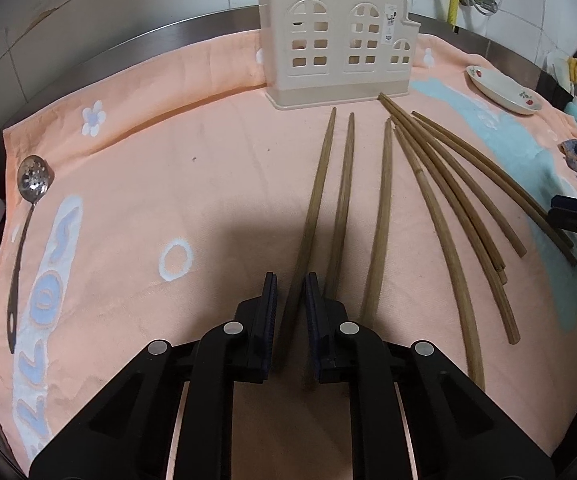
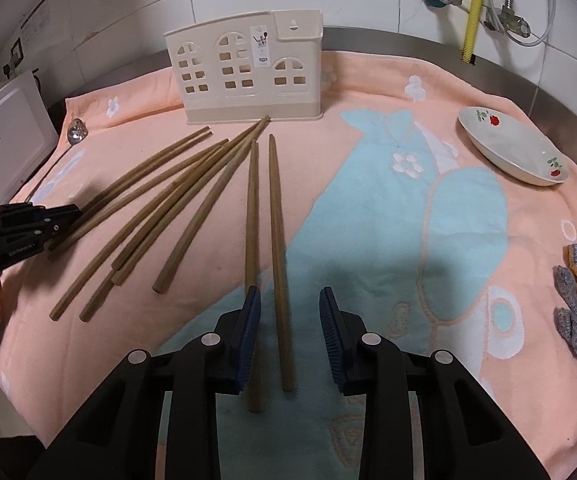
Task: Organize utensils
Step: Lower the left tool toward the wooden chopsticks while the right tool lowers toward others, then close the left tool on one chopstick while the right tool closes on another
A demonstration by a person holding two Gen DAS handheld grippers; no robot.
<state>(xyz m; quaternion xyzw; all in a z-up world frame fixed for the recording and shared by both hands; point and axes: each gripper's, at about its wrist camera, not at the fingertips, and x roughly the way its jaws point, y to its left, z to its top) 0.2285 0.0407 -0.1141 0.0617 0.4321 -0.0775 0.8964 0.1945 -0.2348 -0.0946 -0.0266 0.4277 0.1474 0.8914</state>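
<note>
We log the cream utensil holder [image 1: 334, 44] upright far ahead of both claws; contents cannot be told. Left claw [image 1: 290, 294] is pinched on the leftmost chopstick [image 1: 320, 184]. Right claw [image 2: 289, 312] is spread, closing, one chopstick [image 2: 278, 240] between its pads untouched, another [image 2: 251, 216] beside its left pad.

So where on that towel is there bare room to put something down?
Free: the stretch between the slotted spoon and the chopsticks, and the blue patch between the chopsticks and the dish. Crowded: the fanned chopsticks before the utensil holder.
</note>
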